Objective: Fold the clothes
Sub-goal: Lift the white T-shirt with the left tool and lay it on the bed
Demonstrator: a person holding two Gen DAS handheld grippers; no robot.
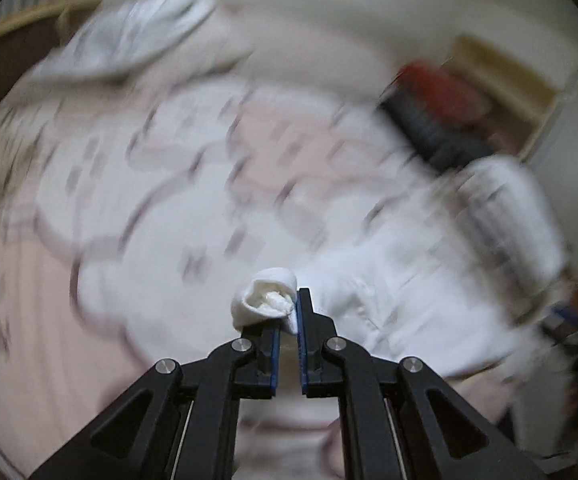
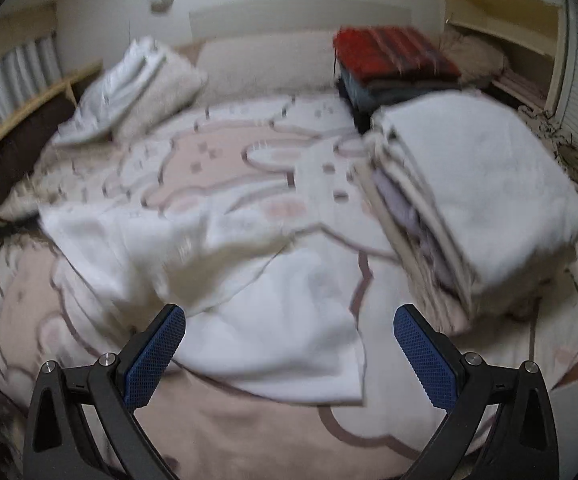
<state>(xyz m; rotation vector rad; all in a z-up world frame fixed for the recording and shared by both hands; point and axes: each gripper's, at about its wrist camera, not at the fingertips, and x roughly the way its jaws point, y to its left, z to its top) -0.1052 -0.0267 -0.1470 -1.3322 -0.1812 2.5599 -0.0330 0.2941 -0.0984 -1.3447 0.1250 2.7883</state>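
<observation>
Your left gripper pinches a bunched corner of the white cloth garment, jaws pressed on it. Your right gripper has jaws spread, empty. The garment lies crumpled on the pink patterned bed cover, long axis running far-left to near-right.

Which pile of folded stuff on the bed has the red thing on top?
The far pile, back near the wooden shelf. Its top layer is red with dark clothes beneath. The nearer right pile is topped white, and the left pile is all white.
</observation>
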